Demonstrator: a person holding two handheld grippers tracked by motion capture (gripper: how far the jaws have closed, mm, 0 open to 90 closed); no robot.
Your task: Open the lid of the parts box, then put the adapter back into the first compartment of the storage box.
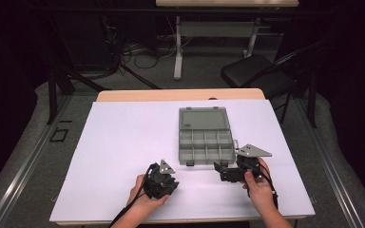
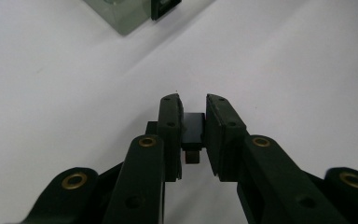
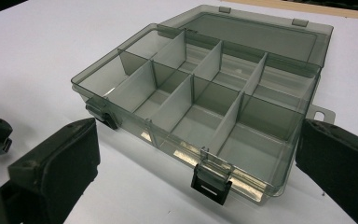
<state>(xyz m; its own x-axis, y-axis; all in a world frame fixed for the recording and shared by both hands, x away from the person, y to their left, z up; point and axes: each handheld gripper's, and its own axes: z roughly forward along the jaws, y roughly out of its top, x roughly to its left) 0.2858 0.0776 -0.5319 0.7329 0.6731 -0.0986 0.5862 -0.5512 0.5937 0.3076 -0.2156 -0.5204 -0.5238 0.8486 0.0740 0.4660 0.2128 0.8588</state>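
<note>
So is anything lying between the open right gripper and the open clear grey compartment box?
Nothing visible does. The right gripper sits just off the near right corner of the clear grey plastic compartment box, jaws wide open, with bare white table sheet between them. Its compartments look empty.

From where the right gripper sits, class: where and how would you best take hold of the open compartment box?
Probably the front wall of the compartment box, between its two dark latches, approached from the near side. That thin upright wall faces the right gripper, whose jaws stand wide apart, so one jaw could slip inside a compartment. The lid lies open behind.
</note>
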